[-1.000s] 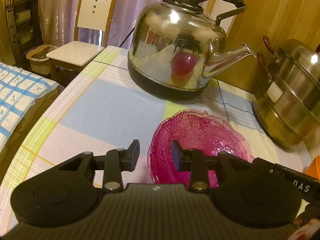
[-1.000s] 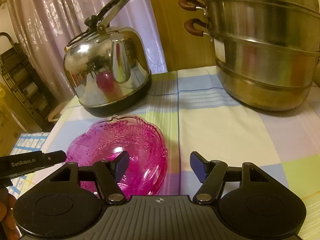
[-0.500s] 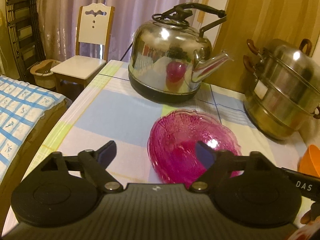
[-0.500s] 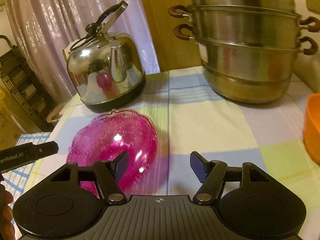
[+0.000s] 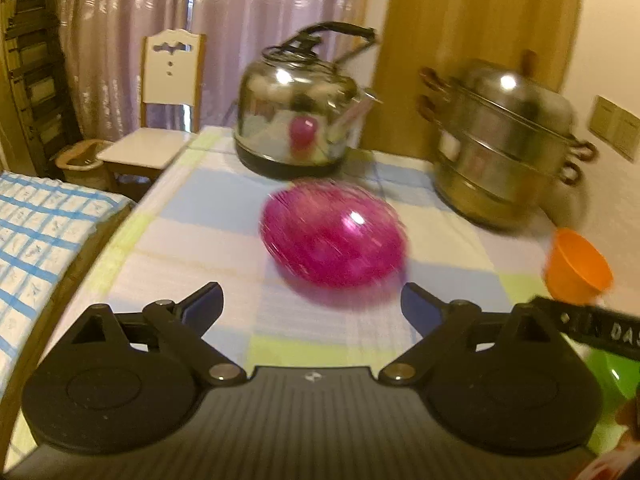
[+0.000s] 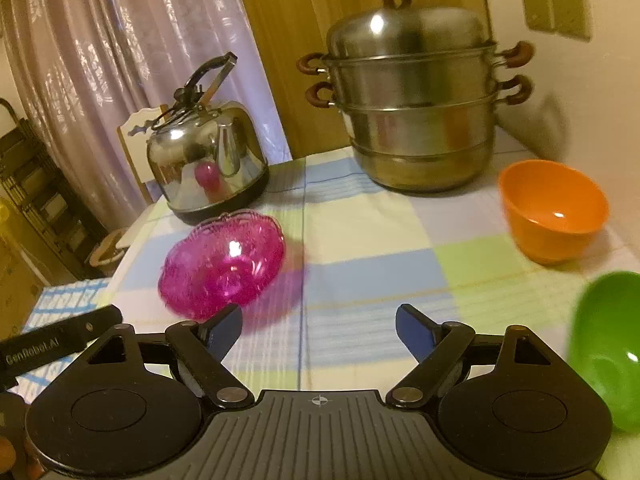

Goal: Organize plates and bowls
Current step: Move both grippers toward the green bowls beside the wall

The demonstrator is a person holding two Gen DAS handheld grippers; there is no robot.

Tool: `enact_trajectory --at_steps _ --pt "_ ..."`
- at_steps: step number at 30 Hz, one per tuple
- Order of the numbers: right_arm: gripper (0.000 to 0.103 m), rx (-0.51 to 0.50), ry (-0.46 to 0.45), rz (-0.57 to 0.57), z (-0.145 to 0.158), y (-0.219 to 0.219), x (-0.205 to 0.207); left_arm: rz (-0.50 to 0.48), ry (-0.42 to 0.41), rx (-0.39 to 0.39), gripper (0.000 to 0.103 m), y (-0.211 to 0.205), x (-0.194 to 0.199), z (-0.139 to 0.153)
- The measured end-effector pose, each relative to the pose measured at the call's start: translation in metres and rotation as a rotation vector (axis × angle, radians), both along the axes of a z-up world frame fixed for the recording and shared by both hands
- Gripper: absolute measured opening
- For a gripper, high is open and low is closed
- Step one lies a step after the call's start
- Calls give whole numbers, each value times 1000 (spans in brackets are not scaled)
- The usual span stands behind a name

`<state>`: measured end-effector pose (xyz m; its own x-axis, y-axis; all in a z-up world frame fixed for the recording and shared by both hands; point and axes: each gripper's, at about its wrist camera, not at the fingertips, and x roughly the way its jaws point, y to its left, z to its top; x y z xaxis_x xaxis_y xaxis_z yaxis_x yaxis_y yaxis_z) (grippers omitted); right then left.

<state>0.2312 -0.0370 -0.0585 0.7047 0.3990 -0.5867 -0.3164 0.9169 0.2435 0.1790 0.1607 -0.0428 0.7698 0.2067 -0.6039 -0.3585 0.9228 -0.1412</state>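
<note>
A pink glass bowl (image 5: 334, 234) sits on the checked tablecloth, blurred in the left wrist view; it also shows in the right wrist view (image 6: 224, 262). My left gripper (image 5: 312, 306) is open and empty, just short of the bowl. My right gripper (image 6: 319, 330) is open and empty, to the right of the pink bowl. An orange bowl (image 6: 554, 210) stands at the right near the wall, also in the left wrist view (image 5: 578, 266). A green bowl (image 6: 606, 346) is at the right edge, close to my right gripper, and its edge shows in the left wrist view (image 5: 610, 378).
A steel kettle (image 5: 298, 114) (image 6: 208, 164) stands at the back of the table behind the pink bowl. A stacked steel steamer pot (image 6: 416, 112) (image 5: 502, 144) stands at the back right. A white chair (image 5: 160, 120) and a bed (image 5: 44, 224) lie left of the table.
Both grippers have pulled back from the pink bowl. The left gripper opened wide and let the bowl go. The orange and green bowls have come into view.
</note>
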Motion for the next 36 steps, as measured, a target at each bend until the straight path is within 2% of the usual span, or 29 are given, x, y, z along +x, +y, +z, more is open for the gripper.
enact_trajectory --at_steps 3,8,13,20,26,36 --pt "84 -5 17 -22 5 -19 -26 -21 0 -23 95 -24 -24 -2" --pt "84 -21 96 -108 6 -59 -69 -61 -18 -35 95 -64 -60 2" --pt "84 -38 114 -168 12 -105 -112 -118 -42 -44 95 -97 -92 15" --pt "84 -37 80 -243 30 -156 -167 -215 -14 -50 95 -140 -122 26" --pt "84 -25 68 -260 36 -181 -200 -266 16 -158 94 -163 -140 24" --pt "84 72 25 -336 42 -220 -222 -326 23 -142 94 -191 -145 29"
